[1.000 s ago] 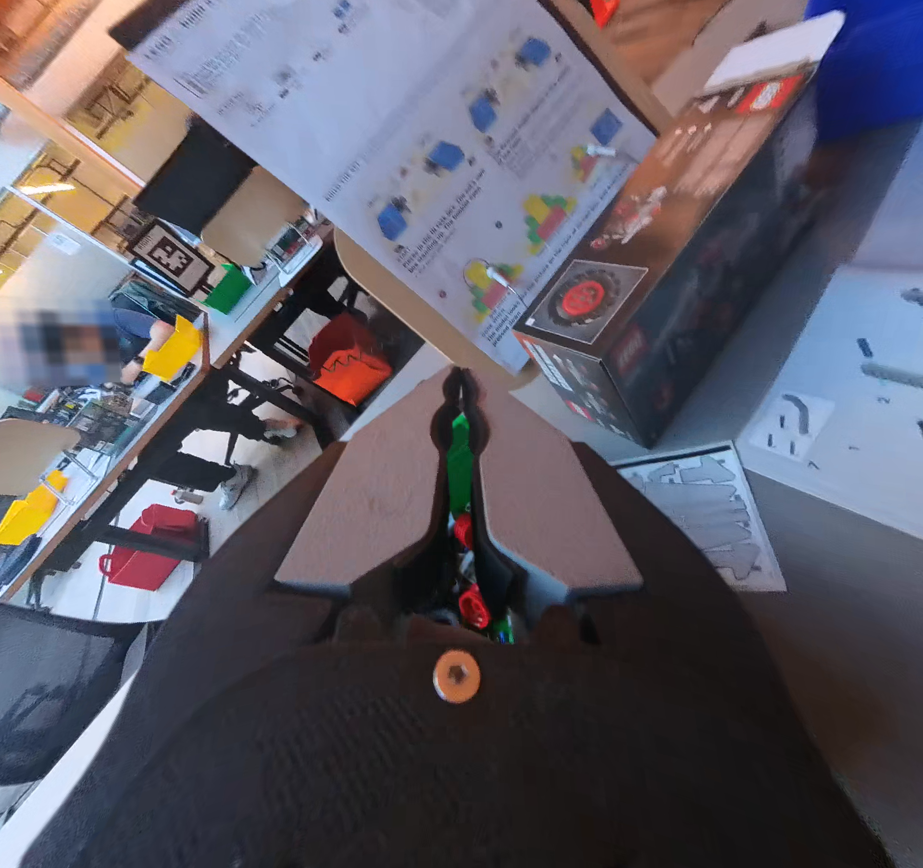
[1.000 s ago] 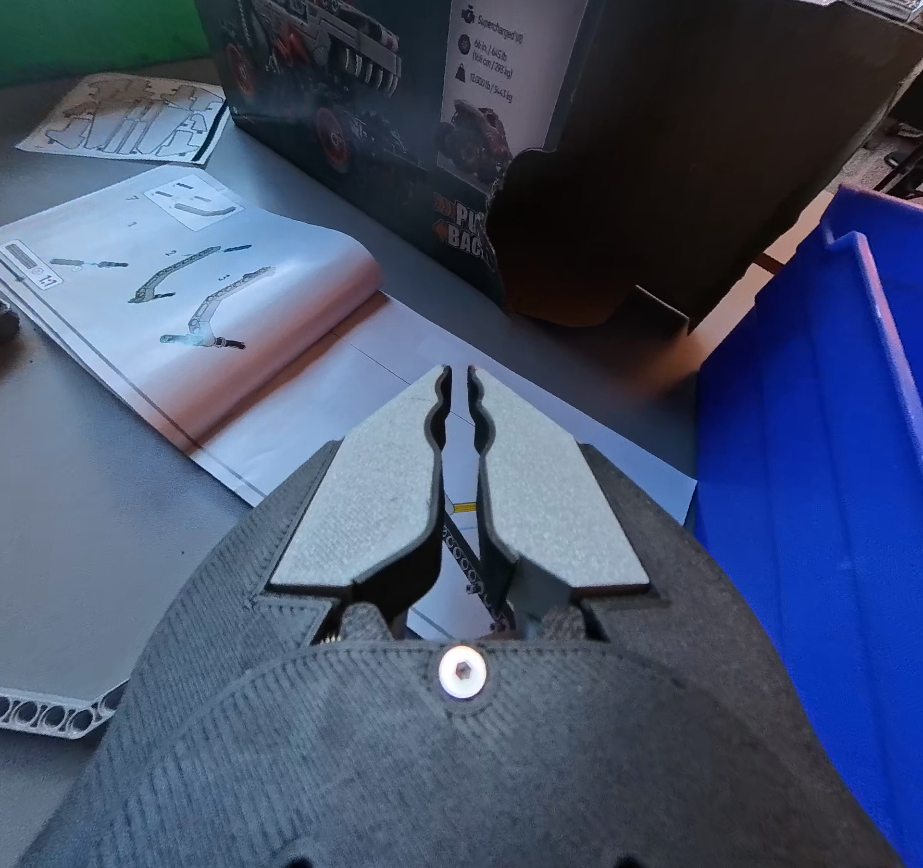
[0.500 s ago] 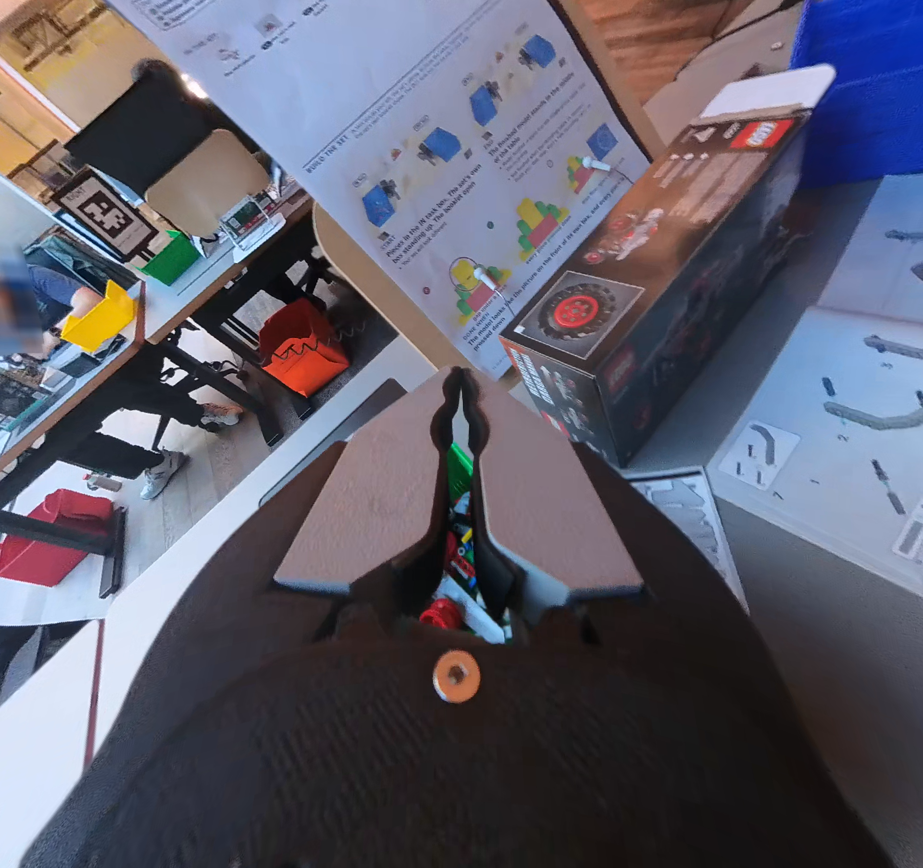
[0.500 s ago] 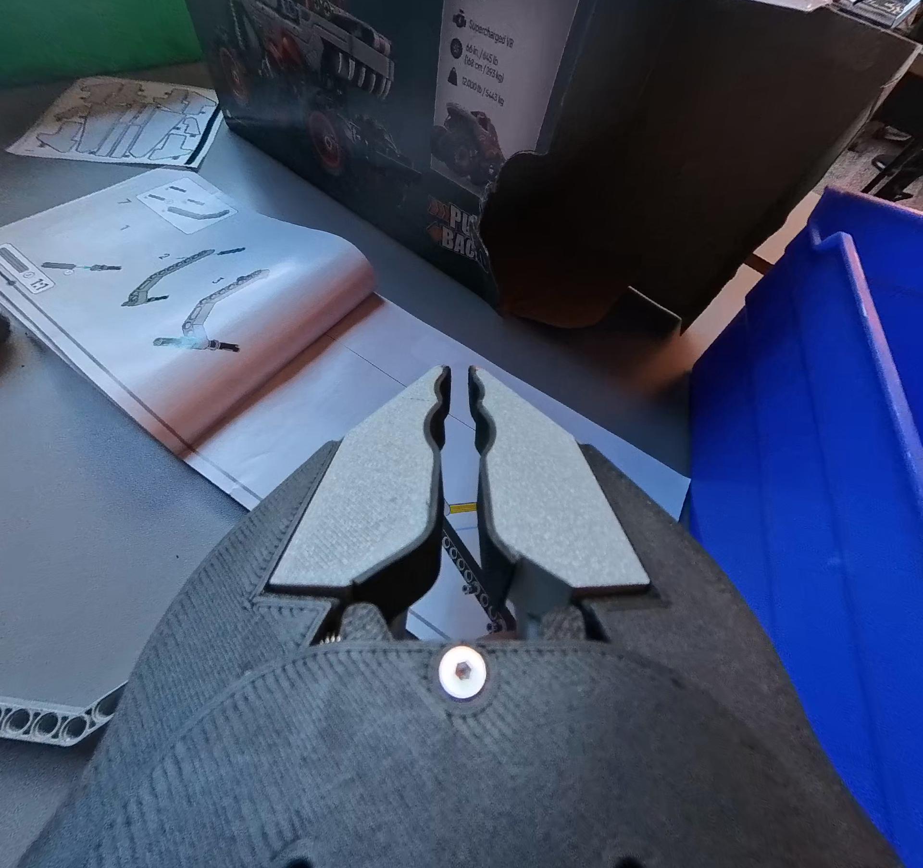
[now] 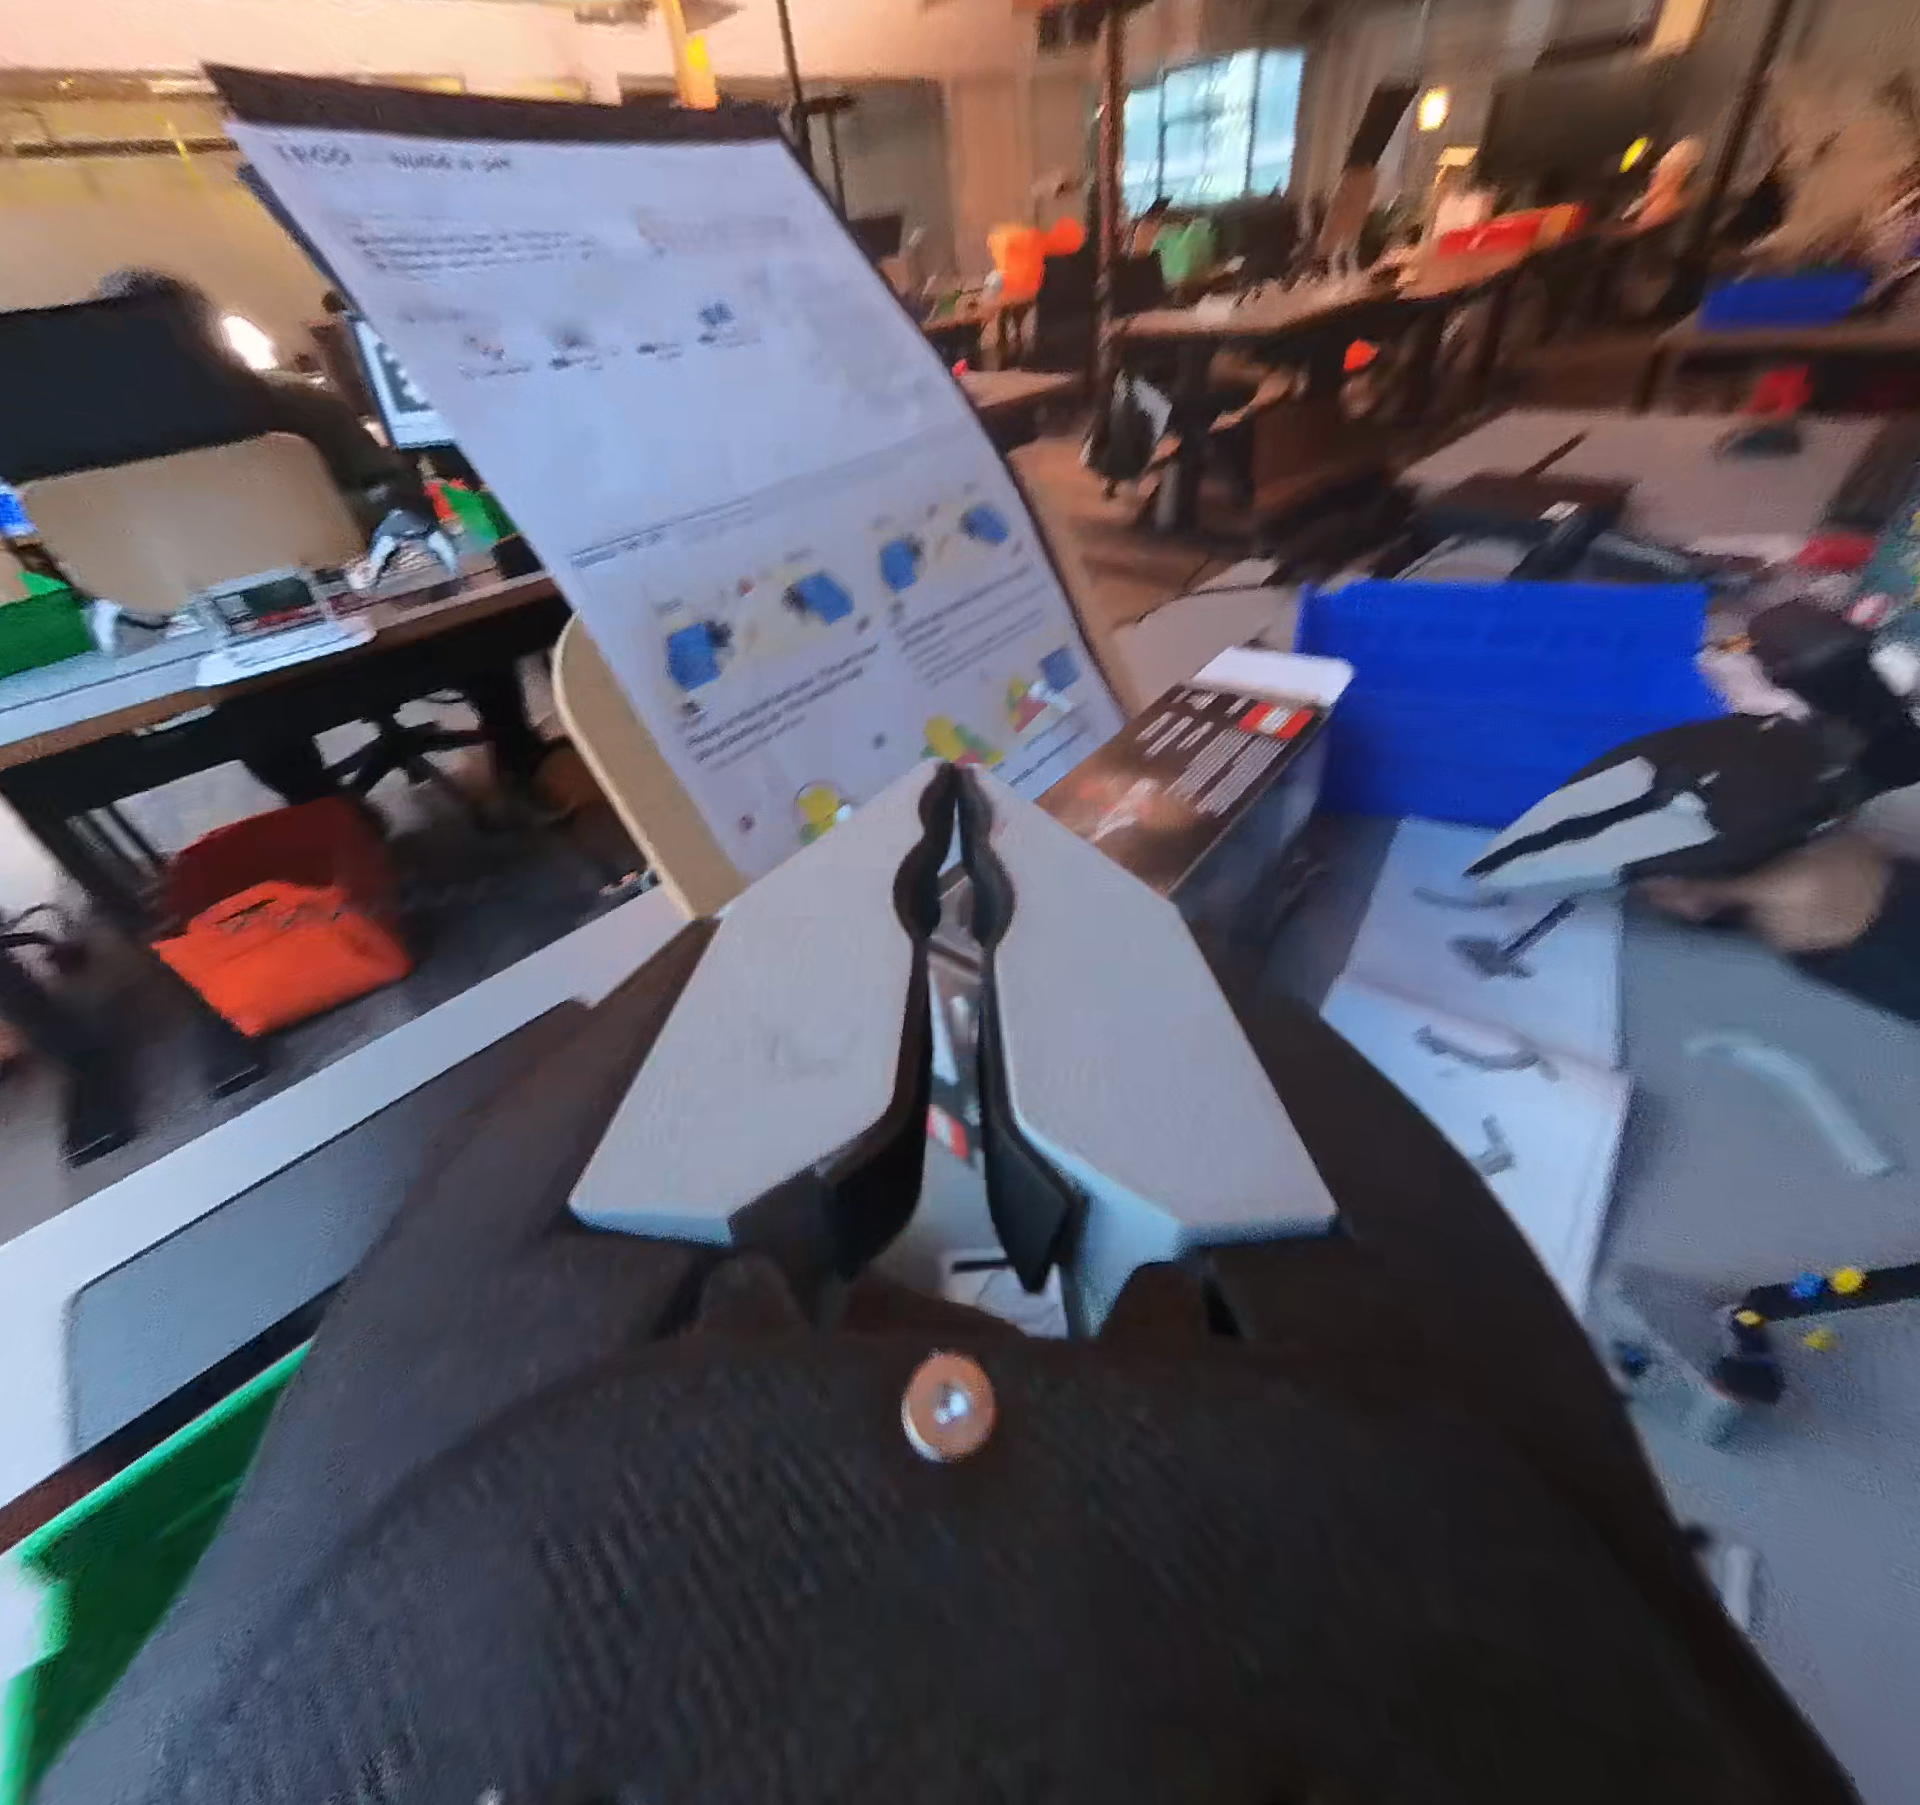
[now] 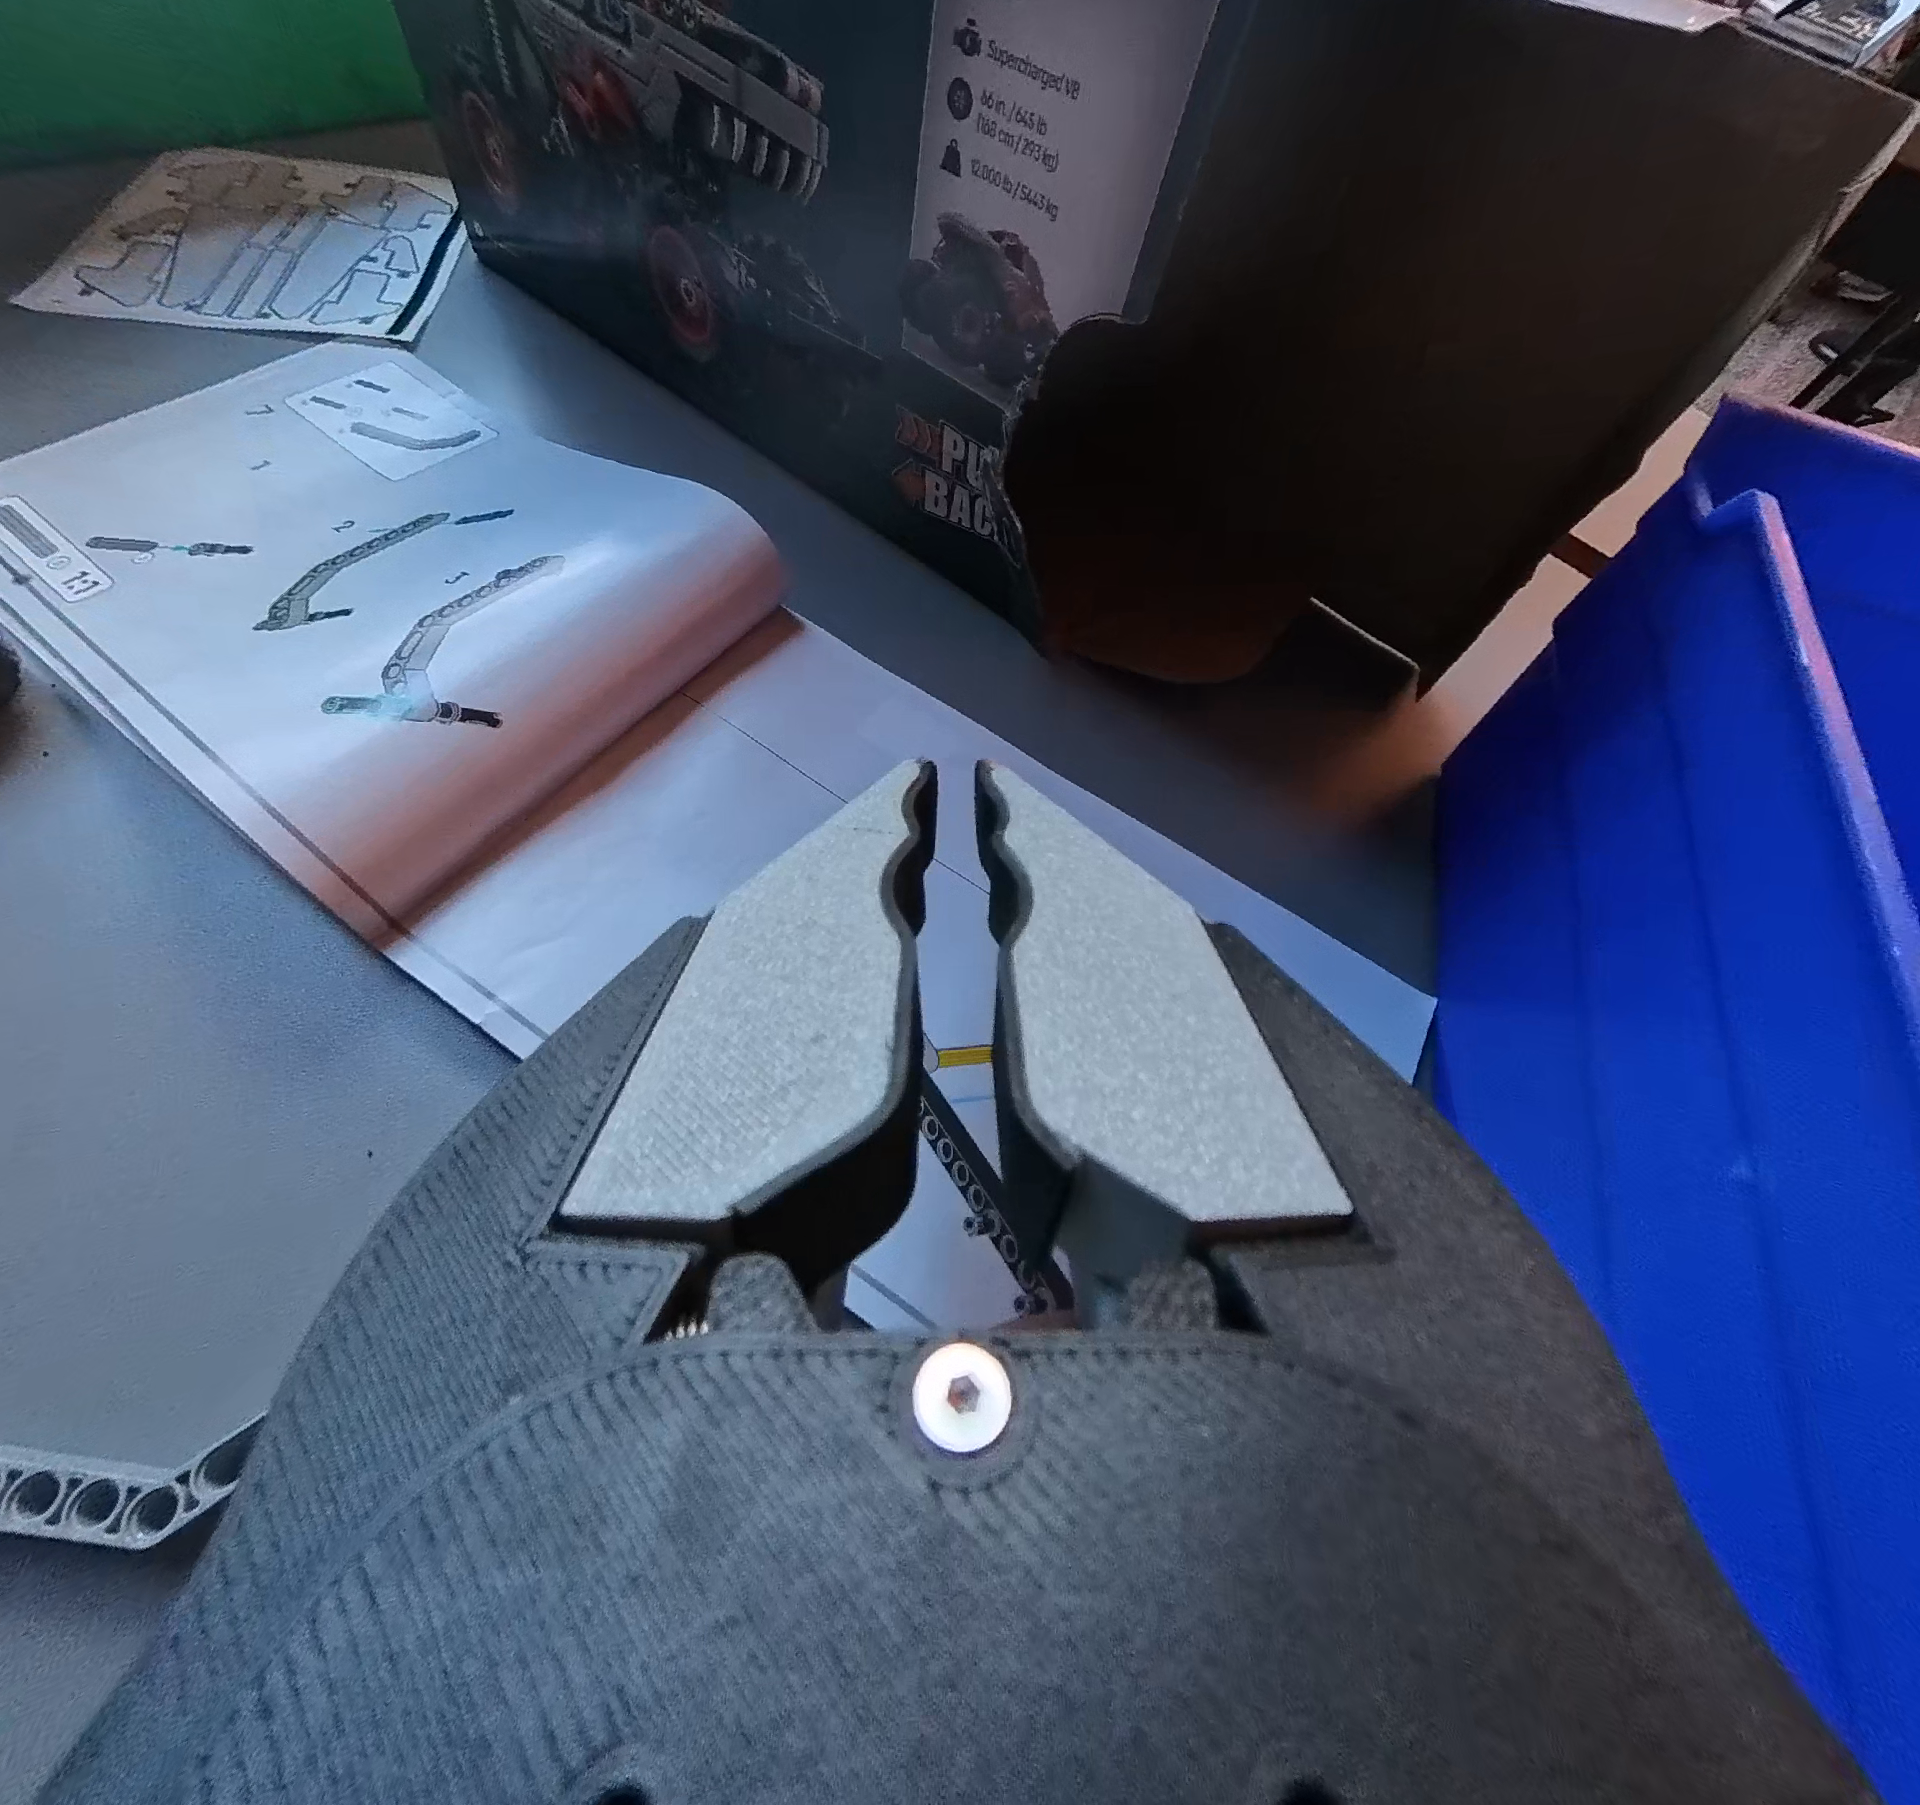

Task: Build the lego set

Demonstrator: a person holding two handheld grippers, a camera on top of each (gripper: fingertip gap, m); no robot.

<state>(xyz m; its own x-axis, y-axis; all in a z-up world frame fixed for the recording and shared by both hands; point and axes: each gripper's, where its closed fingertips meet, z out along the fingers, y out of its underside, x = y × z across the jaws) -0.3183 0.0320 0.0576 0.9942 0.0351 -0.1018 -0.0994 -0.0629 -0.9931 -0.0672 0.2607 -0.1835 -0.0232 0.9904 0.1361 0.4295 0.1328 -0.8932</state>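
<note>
Under the right hand-held gripper, a black beam is lying on the open booklet on the gray counter, its long axis running near-right to far-left. This gripper's tips are sitting slightly parted, grasping nothing. Beyond stands the dark box; a blue bin is sitting at right. The left hand-held gripper is clenched, tips meeting, pointing at a standing printed sheet.
</note>
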